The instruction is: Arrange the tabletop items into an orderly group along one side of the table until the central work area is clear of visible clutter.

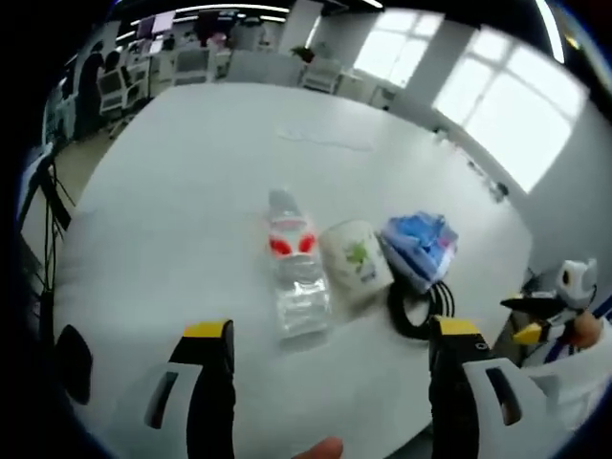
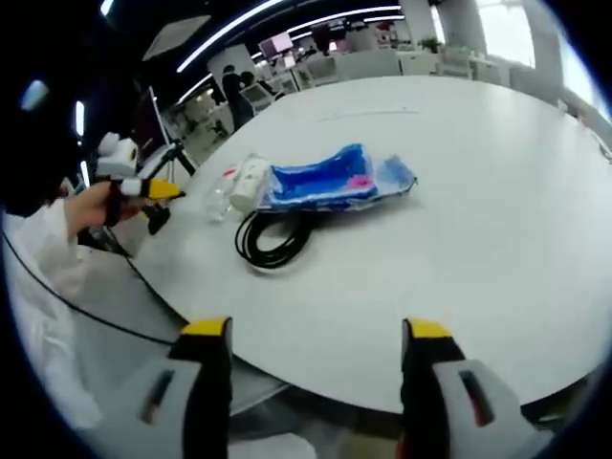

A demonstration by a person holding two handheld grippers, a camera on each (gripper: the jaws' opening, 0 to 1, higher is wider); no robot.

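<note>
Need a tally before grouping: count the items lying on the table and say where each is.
4, clustered near one edge: plastic bottle at one end, white cup beside it, blue packet next, black cable coil in front. Others may be hidden.

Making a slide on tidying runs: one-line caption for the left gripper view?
Open hand-held gripper faces a bottle, cup, blue bag and black cable grouped on a white table.

Open office: desks, chairs (image 1: 196,65), monitors (image 2: 280,43)
</note>
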